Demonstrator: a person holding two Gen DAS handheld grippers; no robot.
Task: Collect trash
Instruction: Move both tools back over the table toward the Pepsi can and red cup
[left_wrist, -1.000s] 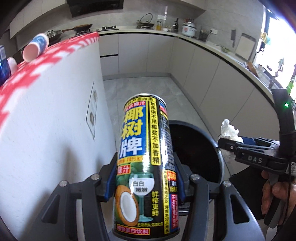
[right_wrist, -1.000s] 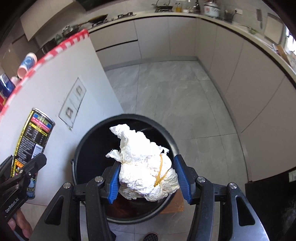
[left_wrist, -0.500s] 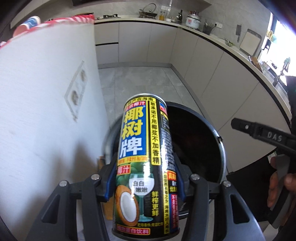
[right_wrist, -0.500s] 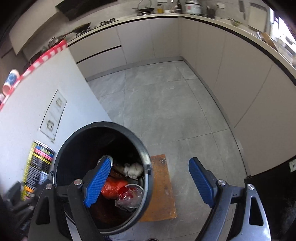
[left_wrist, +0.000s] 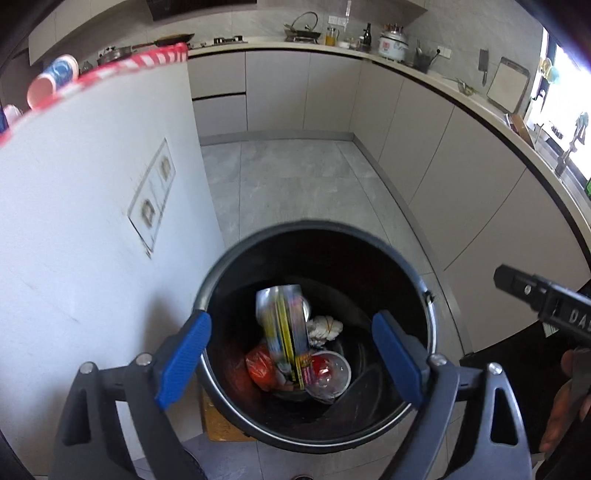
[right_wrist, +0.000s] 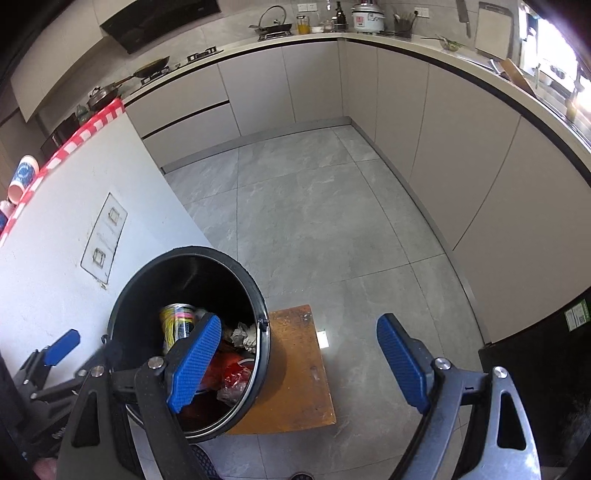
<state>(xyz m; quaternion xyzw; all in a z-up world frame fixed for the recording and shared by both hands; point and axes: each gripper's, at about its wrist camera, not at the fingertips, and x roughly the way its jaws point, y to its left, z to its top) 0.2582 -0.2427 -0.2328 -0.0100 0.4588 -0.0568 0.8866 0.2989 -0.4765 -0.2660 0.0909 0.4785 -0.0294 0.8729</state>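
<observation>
Grey tiled kitchen floor, pale cabinets from 12 to 3 o'clock. Both tongs, left and right, gape empty. The blurred can lies inside the black bin with the tissue; the bin rests on a wooden board. "DA" shows on the right tool.

The can lies inside the bin, which stands on a board.

A home kitchen: pale flat-fronted cabinets curve under a light countertop that carries a white rice cooker, a black frying pan on the hob, and a grey tiled floor.
</observation>
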